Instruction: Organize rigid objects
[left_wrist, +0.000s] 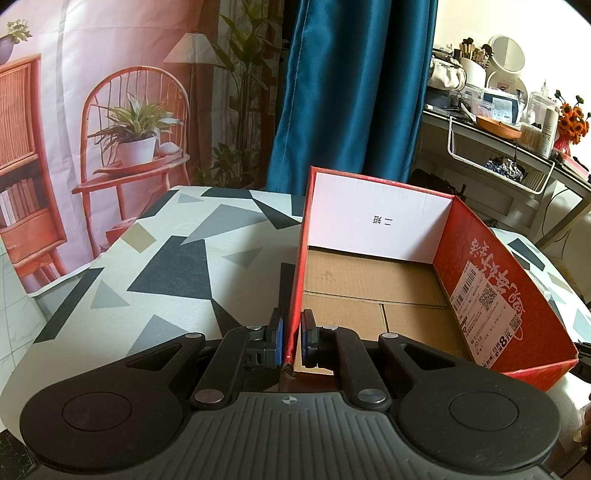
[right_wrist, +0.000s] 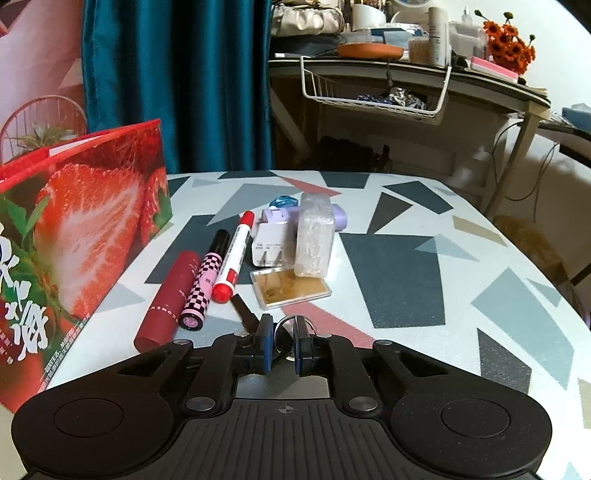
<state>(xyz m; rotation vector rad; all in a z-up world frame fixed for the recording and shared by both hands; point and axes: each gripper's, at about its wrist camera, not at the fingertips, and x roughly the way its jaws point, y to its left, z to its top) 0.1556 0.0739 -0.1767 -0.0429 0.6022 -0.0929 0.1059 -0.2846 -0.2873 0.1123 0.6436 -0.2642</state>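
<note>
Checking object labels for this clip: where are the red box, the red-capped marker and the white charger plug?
red box (left_wrist: 373, 291): left wrist view, on its bare cardboard floor.
red-capped marker (right_wrist: 233, 255): right wrist view, on its white barrel.
white charger plug (right_wrist: 269, 243): right wrist view, on its white body.

Open red box (left_wrist: 480, 266); pens (right_wrist: 233, 256), perhaps charger (right_wrist: 269, 245), loosely clustered beside it.

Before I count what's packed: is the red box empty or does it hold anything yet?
Empty as far as visible: the red box shows only bare cardboard floor. The left gripper straddles its near wall.
</note>
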